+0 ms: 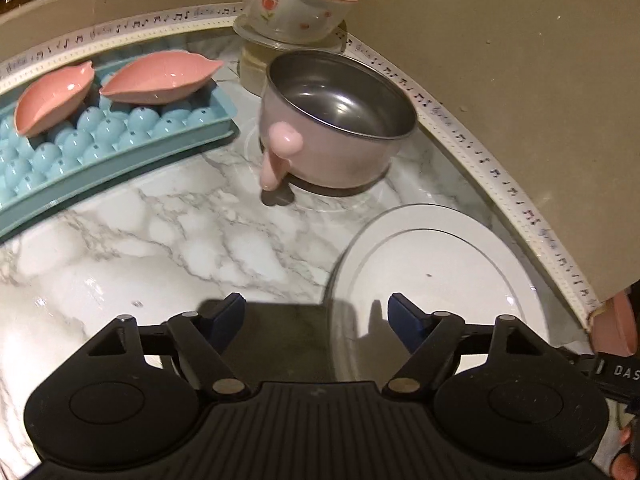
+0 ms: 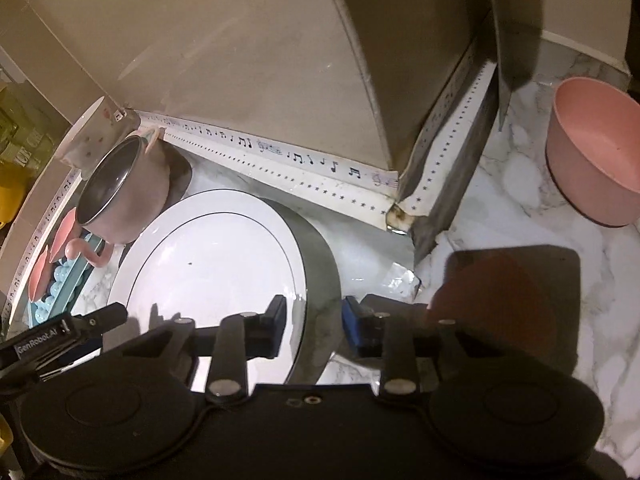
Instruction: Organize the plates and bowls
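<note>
A white plate (image 1: 440,264) with a thin dark ring lies on the marble counter, in a corner between cardboard walls. My left gripper (image 1: 316,314) is open and straddles the plate's left rim, its pads clear of it. In the right wrist view the plate (image 2: 216,264) has its right rim between the fingers of my right gripper (image 2: 314,318); the jaws stand narrow, and a gap shows on both sides of the rim. A pink bowl with a steel inside (image 1: 336,120) and a curled handle stands just behind the plate. Further back, a floral bowl (image 1: 296,4) rests on a lidded container.
A blue ice tray (image 1: 100,140) at the left carries two pink leaf-shaped dishes (image 1: 160,80). A plain pink bowl (image 2: 592,152) stands on the counter beyond the cardboard corner (image 2: 396,184). Cardboard walls (image 1: 520,80) edged with music-note tape close in the back and right.
</note>
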`<state>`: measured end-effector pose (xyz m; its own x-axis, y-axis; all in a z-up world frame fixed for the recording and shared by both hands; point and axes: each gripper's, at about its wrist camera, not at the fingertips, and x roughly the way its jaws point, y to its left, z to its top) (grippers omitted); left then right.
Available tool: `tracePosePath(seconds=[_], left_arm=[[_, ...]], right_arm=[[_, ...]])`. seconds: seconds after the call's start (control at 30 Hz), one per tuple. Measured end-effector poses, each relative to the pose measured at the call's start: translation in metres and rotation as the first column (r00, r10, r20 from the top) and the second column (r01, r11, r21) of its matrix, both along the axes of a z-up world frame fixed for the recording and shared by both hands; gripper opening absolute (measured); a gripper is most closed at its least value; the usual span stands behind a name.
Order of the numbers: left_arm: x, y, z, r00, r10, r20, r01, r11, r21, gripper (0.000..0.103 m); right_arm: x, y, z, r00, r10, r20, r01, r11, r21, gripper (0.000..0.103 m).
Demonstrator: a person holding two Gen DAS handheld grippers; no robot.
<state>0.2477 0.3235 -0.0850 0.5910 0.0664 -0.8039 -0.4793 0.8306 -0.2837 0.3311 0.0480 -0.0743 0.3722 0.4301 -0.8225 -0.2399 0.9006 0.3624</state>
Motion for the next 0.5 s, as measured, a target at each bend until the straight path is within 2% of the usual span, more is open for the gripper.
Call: tracePosePath(seconds=[0.07, 0.13, 0.23, 0.37, 0.5], left_arm=[[0.003, 0.003, -0.001, 1.000, -0.026, -0.009, 0.026, 1.000, -0.002, 0.075], [0.005, 0.007, -0.004, 0.999, -0.049, -0.022, 0.048, 0.999, -0.023, 0.054], [0.007, 0.011, -0.008, 0.997, -0.073, -0.019, 0.072, 0.995, -0.062, 0.036], [0.007, 0.009, -0.008, 0.993, -0.117, -0.010, 0.116, 0.990, -0.081, 0.031], [0.008, 0.010, -0.011, 0.992, -0.125, -0.001, 0.124, 0.985, -0.123, 0.018]], right_arm=[[0.002, 0.001, -0.001, 1.000, 0.008, -0.002, -0.008, 1.000, 0.000, 0.022], [0.004, 0.002, -0.001, 1.000, 0.019, -0.005, -0.019, 1.000, 0.006, 0.018], [0.007, 0.001, -0.002, 1.000, 0.022, -0.014, -0.021, 1.000, 0.016, 0.013], [0.008, 0.004, -0.005, 0.999, 0.035, -0.028, -0.034, 0.999, 0.023, 0.010], [0.009, 0.006, -0.006, 0.999, 0.037, -0.029, -0.036, 0.999, 0.026, 0.006]])
